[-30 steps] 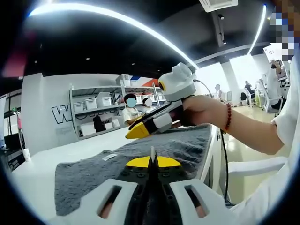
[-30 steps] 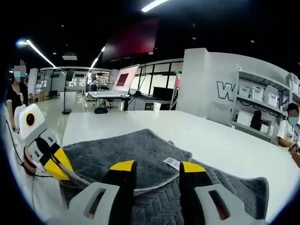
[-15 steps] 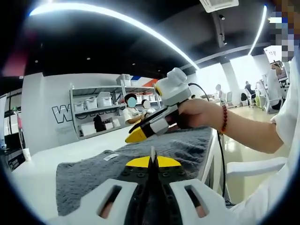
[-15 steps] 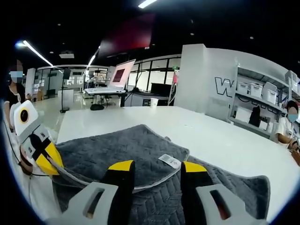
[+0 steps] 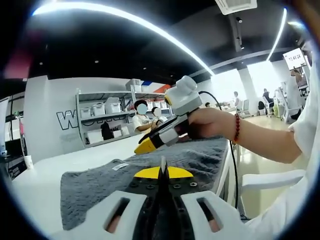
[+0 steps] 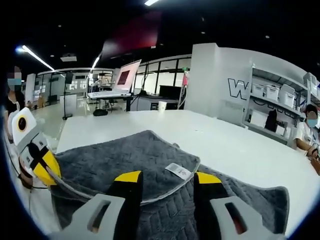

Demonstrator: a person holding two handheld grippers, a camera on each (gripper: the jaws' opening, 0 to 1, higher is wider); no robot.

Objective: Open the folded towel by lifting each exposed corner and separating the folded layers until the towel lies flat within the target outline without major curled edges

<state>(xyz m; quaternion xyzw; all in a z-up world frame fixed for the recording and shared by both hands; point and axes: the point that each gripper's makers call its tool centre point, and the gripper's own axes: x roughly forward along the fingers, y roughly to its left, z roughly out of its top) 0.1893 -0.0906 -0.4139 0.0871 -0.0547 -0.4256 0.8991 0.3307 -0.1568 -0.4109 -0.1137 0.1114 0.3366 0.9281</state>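
Left gripper view looks along that tool's own yellow-tipped jaws, and the left gripper [image 5: 162,172] has them pressed together into a single seam with nothing visible between them. Just beyond the tips lies the grey towel [image 5: 100,182], spread over the white table [image 5: 35,185], with a small white label [image 5: 119,166] on the cloth toward the far left. Above the towel, coming in from the right, a person's hand [image 5: 210,122] with a red bead bracelet at the wrist holds the right gripper [image 5: 145,146], its yellow tips angled down toward the cloth but clear of it; from this side I cannot tell how far those jaws are parted. Behind, on the far wall, stands a shelf unit [image 5: 102,122] with white boxes.

In the right gripper view the two yellow-tipped jaws stand spread apart with open space between them, hanging just over the towel. Here the cloth shows a folded upper layer, its pale piped edge [image 6: 165,187] curving across between the jaws, and the label sits on that upper layer near its edge. The lower layer reaches out to the right across the table. At the near left corner of the towel the left gripper shows again, yellow tips low beside the cloth edge; whether it touches the towel there I cannot tell.
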